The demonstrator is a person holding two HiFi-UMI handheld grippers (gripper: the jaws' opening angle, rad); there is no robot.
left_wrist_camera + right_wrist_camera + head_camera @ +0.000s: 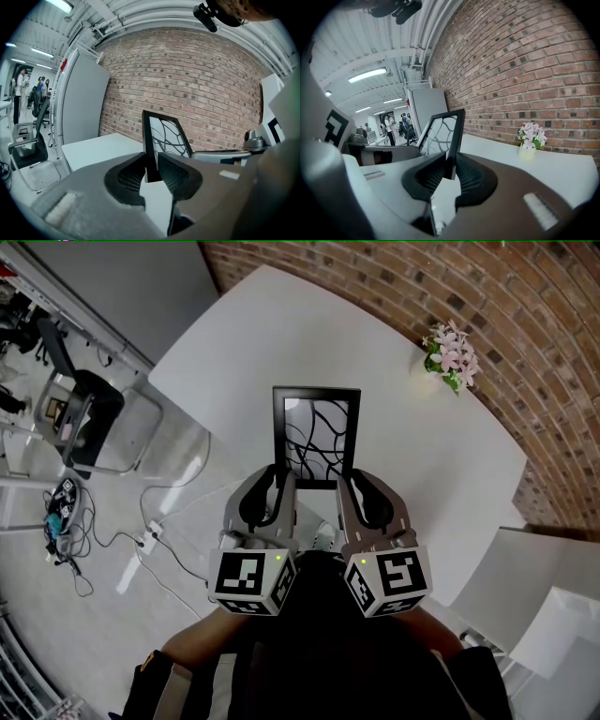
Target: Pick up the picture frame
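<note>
together, left gripper (278, 474) and right gripper (349, 476) clamp picture frame (317, 432) edges, white table (281, 324) around

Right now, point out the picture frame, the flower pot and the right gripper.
picture frame (316, 432): head view, middle of its patterned pane.
flower pot (527, 153): right gripper view, pale pot body under the blooms.
right gripper (352, 475): head view, between its fingertips at the frame's edge.

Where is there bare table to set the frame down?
Bare table left of the picture frame, and between it and the flower pot. Crowded at the near edge, where the left claw and right claw grip it.
</note>
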